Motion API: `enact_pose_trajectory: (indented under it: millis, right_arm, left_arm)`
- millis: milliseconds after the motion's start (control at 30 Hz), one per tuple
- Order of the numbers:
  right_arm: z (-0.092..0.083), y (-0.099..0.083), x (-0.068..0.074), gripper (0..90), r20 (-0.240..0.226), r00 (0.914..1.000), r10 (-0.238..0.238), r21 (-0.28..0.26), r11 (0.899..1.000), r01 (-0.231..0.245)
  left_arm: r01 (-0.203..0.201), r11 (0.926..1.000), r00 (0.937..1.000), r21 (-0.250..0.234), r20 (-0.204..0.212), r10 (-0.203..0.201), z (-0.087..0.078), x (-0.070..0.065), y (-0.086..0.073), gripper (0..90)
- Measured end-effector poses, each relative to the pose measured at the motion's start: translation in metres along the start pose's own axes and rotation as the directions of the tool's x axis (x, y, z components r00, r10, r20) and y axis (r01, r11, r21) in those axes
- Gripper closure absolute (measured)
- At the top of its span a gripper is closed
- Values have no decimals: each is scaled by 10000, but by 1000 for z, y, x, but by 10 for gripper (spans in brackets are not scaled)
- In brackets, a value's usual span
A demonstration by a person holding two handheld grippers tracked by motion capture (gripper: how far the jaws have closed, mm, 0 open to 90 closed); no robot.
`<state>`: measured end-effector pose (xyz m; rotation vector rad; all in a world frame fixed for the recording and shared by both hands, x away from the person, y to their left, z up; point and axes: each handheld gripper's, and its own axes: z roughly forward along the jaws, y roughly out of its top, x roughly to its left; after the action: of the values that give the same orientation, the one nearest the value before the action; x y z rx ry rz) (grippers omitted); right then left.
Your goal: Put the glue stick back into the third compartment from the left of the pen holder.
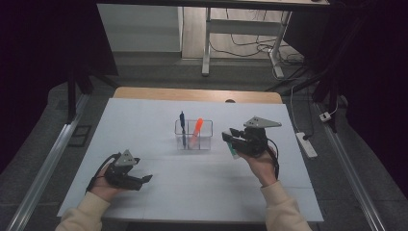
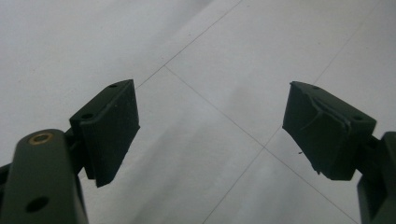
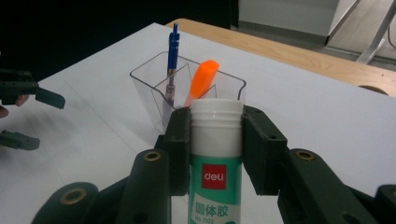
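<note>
Glue stick [image 3: 215, 154], white-capped with a green label, sits clamped between the jaws of my right gripper [image 3: 215, 140], pads pressing its sides just below the cap. I hold it upright, lifted off the table, just to the right of the clear holder [image 1: 194, 134] as the high view shows it. In the gripper's own view the holder stands straight ahead, beyond the cap.

The holder is my landmark. It is a transparent box split into compartments. A blue pen [image 3: 173, 60] stands in one of them, nearly upright, and an orange marker [image 3: 203, 81] leans in the one beside it, tip up. The compartment nearest the glue looks free, though the clear walls make that hard to tell for sure.

My left gripper [image 1: 130, 179] rests low, in front of the holder and well to its left, jaws spread wide with nothing between them; beneath it lies bare white table [image 2: 210, 56] crossed by thin lines.

I judge the step in hand to be the carry: the glue is picked up and on its way to the holder. The next move calls for bringing the stick over a free compartment, keeping it upright and clear of the marker and pen, lowering it past the rim, then opening the jaws. The holder is light and could slide if I knock its wall.
</note>
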<state>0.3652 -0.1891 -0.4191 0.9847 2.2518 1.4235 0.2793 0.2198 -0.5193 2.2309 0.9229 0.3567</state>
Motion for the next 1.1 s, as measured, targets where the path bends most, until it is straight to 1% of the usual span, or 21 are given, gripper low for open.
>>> enact_pose_trajectory:
  millis: [200,400,533,600,733,833,1000,1100]
  right_arm:
    - [-2,2,0,646,47,9999,-95,-399,9992,97]
    - [-4,5,0,646,-24,10000,-51,-857,9963,49]
    - [-1,9,-1,646,-64,9999,-87,-1150,9933,80]
    - [2,12,-2,646,-36,10000,-67,-1312,9913,62]
    - [11,18,-3,646,-202,9998,76,-1642,9864,-108]
    - [19,24,-3,646,-256,9997,9,-1804,9836,-55]
    - [34,33,-4,646,-337,9994,127,-1922,9812,-189]
    - [41,36,-4,646,-377,9993,61,-1971,9803,-134]
  left_arm:
    - [-2,10000,10000,10,-5,2,0,0,0,182]
    - [2,10000,10000,13,-4,-2,0,0,0,182]
    - [26,10000,10000,-11,3,-26,0,0,1,182]
    - [25,10000,10000,-1,0,-25,0,0,1,181]
    - [57,10000,10000,-19,0,-57,0,0,0,181]
    - [64,10000,10000,-10,8,-64,0,1,0,181]
    - [105,9999,9999,-21,27,-105,0,2,0,181]
    - [92,10000,10000,-14,29,-92,0,2,0,181]
